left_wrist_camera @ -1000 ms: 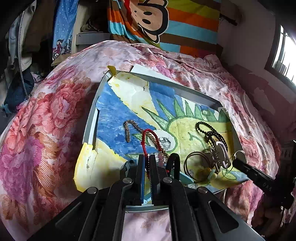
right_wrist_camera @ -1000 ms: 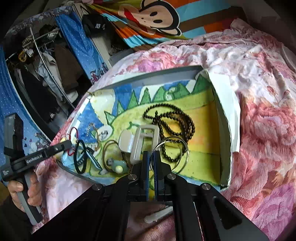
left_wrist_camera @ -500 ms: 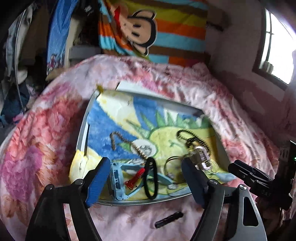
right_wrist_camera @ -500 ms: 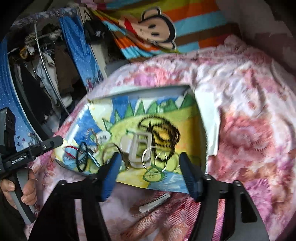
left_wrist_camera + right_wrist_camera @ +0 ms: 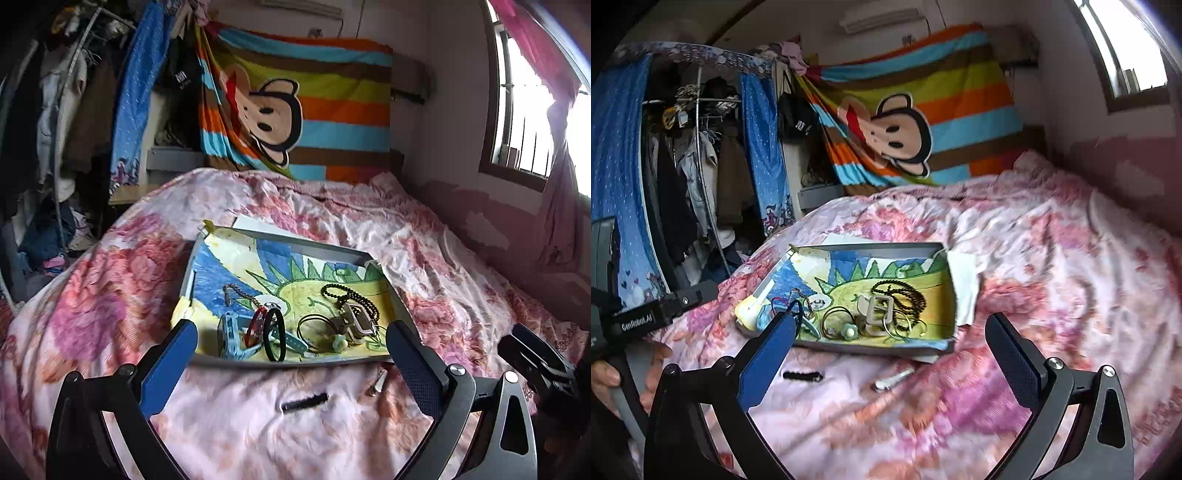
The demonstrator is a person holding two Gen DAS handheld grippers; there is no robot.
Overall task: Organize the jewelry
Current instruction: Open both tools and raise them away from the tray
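Fingers of the left gripper (image 5: 291,354) stand spread wide and hold nothing. Ahead of them, the tray (image 5: 295,360) on the floral bedspread (image 5: 92,306) carries most of the jewelry: a black bangle (image 5: 275,339), red bracelet (image 5: 255,325) and black bead necklace (image 5: 351,295). A black clip (image 5: 304,401) and a silver clip (image 5: 376,382) lie outside it, on the cover between tray and fingers, so sorting looks nearly done.

From the right wrist, the right gripper (image 5: 890,347) is equally wide and empty; both the black clip (image 5: 802,376) and silver clip (image 5: 894,379) lie between its fingers, just short of the tray (image 5: 871,349).
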